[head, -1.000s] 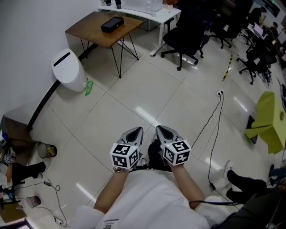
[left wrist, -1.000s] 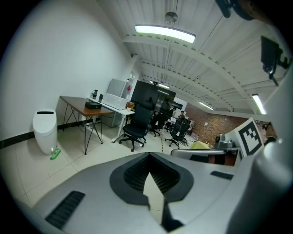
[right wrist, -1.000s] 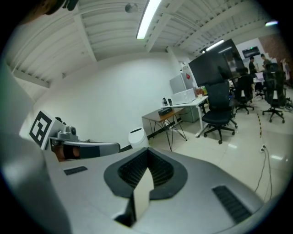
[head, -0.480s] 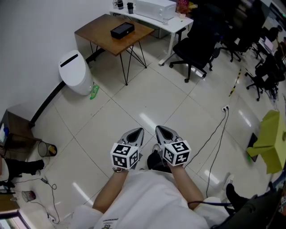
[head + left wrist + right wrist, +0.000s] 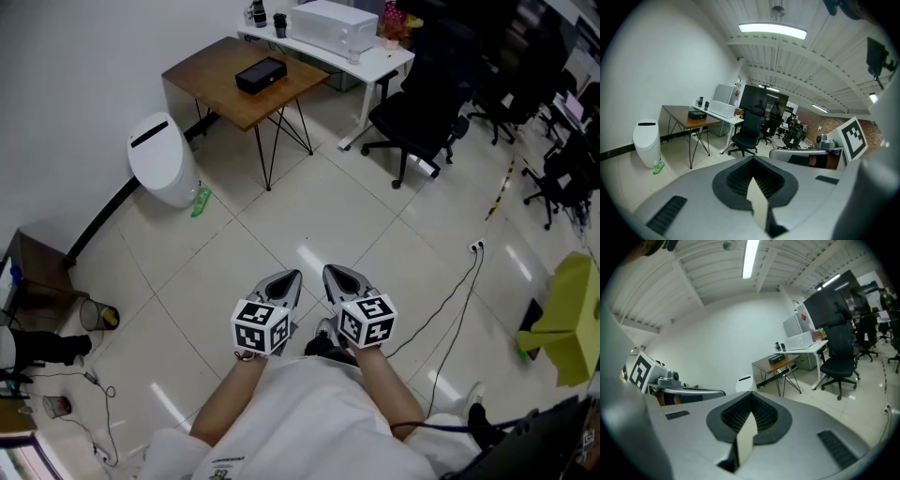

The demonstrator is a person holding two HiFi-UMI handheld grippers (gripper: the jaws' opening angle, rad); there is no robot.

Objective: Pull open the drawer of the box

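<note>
Two surfaces stand far: one wooden surface [image 5: 211, 75], one white surface [image 5: 394, 58]. One white bin [image 5: 161, 159] sits left of them. Near, left gripper [image 5: 291, 277] and right gripper [image 5: 331, 274] show fingers [image 5: 279, 286] closed, empty. One black box [image 5: 261, 74] lies on the wooden surface.

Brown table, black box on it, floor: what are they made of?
Table: wood or veneer top, matt brown; thin black legs, likely metal rod. Black box: matt black, too small to tell plastic from metal. Floor: glossy pale tiles, with grout lines and lamp glare.
</note>
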